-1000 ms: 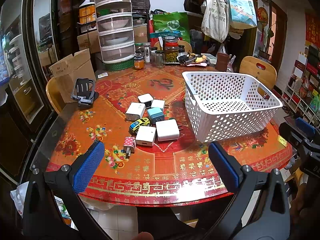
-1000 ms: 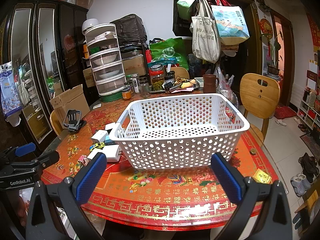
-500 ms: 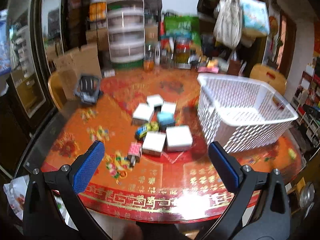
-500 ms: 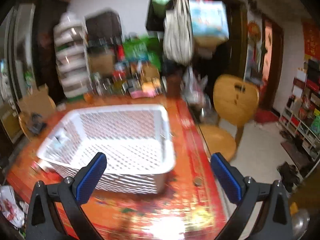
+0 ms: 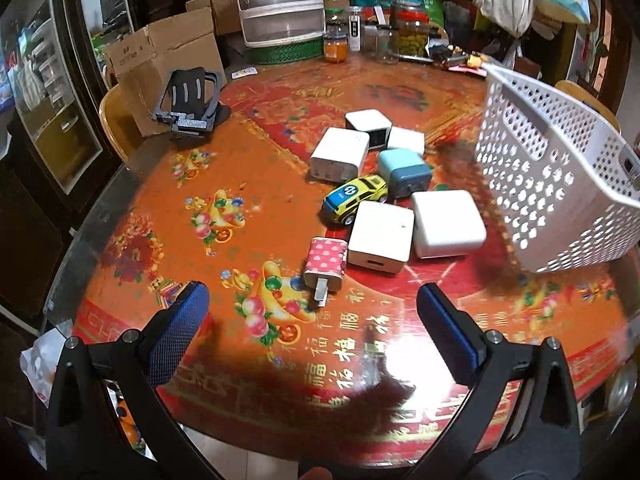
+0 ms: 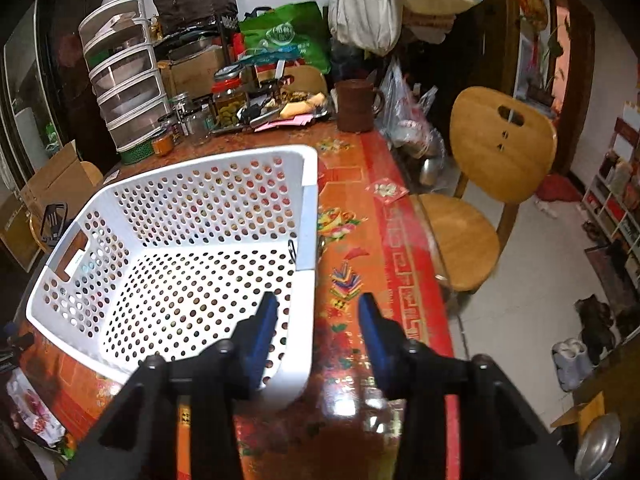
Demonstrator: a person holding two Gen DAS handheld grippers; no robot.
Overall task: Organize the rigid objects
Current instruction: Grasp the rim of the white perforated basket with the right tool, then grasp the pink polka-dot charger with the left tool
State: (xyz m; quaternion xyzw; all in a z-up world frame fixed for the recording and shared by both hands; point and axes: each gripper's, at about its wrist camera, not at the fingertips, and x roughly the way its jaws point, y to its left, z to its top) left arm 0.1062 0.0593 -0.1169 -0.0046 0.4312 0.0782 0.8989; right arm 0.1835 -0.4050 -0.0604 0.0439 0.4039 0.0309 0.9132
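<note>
You held the left gripper point(image 5: 312, 322) wide apart and empty just near of the pink charger point(image 5: 326, 262), ready to pick it; your right gripper point(image 6: 318, 326), part-open, straddled the basket point(image 6: 308, 216) wall to steady it.

You're working over a glossy, glare-streaked red patterned table covering point(image 5: 168, 216), where the perforated white plastic basket point(image 6: 168, 240) and smooth white plastic charger blocks point(image 5: 381, 236) look matt (the yellow toy car point(image 5: 354, 198) shines), beside a varnished wooden chair point(image 6: 500, 140) and cardboard box point(image 5: 168, 52).
</note>
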